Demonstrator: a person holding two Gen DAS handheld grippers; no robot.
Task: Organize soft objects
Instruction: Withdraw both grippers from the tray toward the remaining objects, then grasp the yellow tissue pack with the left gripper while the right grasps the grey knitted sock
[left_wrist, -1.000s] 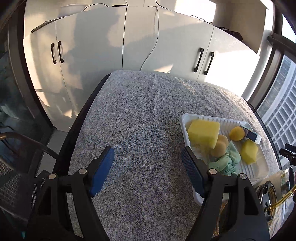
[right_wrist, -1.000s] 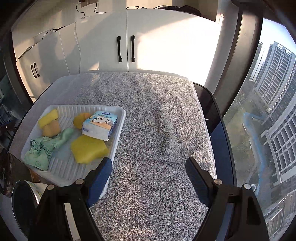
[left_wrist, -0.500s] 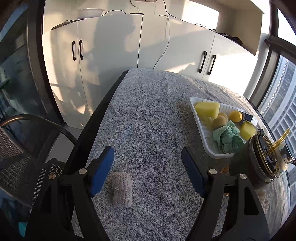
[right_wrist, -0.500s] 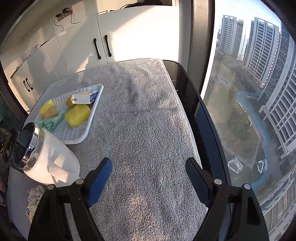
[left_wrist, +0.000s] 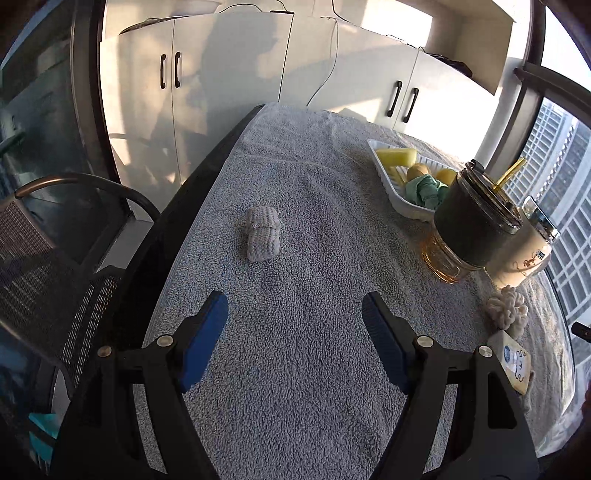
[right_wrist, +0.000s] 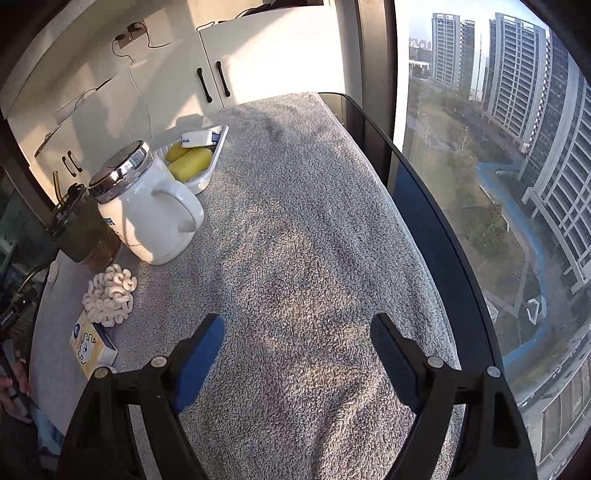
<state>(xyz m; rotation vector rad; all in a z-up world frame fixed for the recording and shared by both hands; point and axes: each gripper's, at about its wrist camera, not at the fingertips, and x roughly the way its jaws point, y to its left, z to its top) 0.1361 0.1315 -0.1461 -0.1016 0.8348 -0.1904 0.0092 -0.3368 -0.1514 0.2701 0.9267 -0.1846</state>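
One knitted roll (left_wrist: 261, 233), left view only

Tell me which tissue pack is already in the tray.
The blue-and-white tissue pack lies in the white tray above the yellow sponges; the yellow tissue pack sits on the towel.

left wrist: faces tray (left_wrist: 402, 206) | right wrist: same tray (right_wrist: 201, 182)

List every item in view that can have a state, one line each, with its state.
Left tool: open, empty.
Right tool: open, empty.
Grey knitted folded cloth: lying loose on the towel.
White plastic tray: loaded with sponges and a green cloth.
White ceramic lidded mug: upright, lid on.
Dark glass straw tumbler: upright, lidded.
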